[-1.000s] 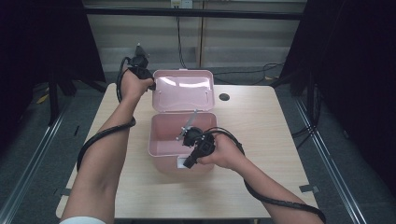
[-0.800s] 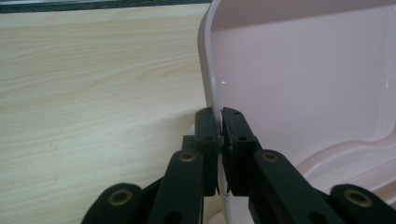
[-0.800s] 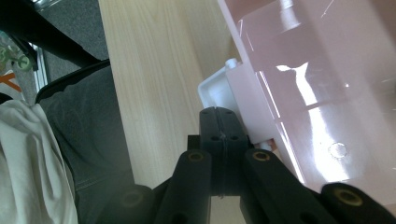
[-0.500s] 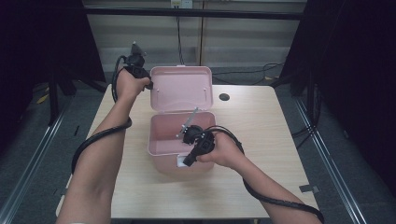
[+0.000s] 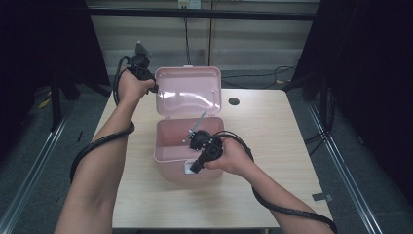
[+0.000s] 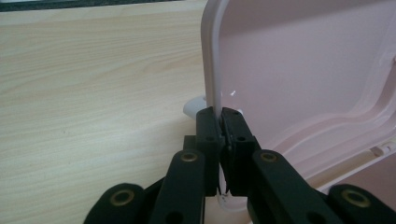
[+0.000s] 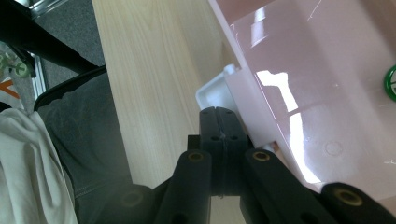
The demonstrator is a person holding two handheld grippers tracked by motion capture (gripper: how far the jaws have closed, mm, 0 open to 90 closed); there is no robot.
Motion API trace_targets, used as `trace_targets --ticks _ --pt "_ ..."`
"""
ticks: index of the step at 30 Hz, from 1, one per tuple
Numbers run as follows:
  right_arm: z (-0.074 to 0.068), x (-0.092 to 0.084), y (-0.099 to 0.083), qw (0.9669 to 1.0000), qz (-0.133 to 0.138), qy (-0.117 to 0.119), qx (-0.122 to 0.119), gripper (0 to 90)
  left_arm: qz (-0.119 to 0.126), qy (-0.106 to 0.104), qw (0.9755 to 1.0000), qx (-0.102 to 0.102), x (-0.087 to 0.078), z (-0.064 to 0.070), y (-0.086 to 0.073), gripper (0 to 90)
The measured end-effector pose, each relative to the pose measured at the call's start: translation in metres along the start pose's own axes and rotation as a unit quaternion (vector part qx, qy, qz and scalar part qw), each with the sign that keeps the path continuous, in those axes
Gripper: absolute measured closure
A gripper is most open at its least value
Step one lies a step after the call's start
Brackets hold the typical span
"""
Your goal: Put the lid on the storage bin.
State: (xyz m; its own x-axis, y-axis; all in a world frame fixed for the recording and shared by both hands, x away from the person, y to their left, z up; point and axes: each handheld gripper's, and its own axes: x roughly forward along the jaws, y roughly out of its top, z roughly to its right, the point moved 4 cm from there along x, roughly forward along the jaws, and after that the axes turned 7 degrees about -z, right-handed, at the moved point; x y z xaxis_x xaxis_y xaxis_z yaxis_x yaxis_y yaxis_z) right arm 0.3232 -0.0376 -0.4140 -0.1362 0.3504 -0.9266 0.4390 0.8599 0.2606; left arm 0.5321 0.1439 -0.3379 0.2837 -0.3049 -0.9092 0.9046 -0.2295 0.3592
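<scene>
A pink plastic box (image 5: 170,144) stands in the middle of the wooden table (image 5: 272,146) with its lid (image 5: 187,92) raised, nearly upright. My left gripper (image 5: 153,88) is shut on the lid's left edge; in the left gripper view the thin rim of the lid (image 6: 212,56) runs between the closed jaws of the left gripper (image 6: 219,112). My right gripper (image 5: 192,167) is at the box's front wall, jaws pressed together. In the right gripper view the right gripper (image 7: 218,112) points at a white latch (image 7: 215,93) on the box (image 7: 327,84).
A green object (image 7: 391,81) shows at the edge of the box's inside. A dark round hole (image 5: 234,101) lies in the table behind the box on the right. Black cables (image 5: 97,146) trail along both forearms. Dark floor surrounds the table.
The left hand has shifted slightly up in the picture with the lid's edge, and the lid stands a little more upright. The right hand has stayed put.
</scene>
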Motion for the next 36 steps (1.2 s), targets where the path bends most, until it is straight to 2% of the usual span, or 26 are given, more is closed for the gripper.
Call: trace_targets --ticks 6,12,21,23,36 --pt "-0.003 0.002 0.005 1.0000 -0.003 0.002 0.000 90.0 0.000 -0.010 0.9999 0.000 -0.007 0.001 -0.003 86.9" --pt "-0.003 0.003 0.007 1.0000 -0.005 -0.002 0.002 90.0 -0.001 -0.011 0.9999 0.002 -0.012 0.001 -0.006 87.1" --pt "-0.005 0.003 0.008 0.9999 -0.008 -0.009 0.007 90.0 -0.004 -0.008 0.9999 0.011 -0.019 0.004 -0.010 87.6" --pt "-0.006 0.003 0.009 0.9999 -0.009 -0.013 0.001 90.0 -0.006 -0.006 0.9998 0.017 -0.021 0.004 -0.010 87.6" --pt "-0.005 0.004 0.010 0.9999 -0.008 -0.014 0.004 90.0 -0.020 0.003 0.9995 0.025 -0.028 0.010 -0.013 87.6"
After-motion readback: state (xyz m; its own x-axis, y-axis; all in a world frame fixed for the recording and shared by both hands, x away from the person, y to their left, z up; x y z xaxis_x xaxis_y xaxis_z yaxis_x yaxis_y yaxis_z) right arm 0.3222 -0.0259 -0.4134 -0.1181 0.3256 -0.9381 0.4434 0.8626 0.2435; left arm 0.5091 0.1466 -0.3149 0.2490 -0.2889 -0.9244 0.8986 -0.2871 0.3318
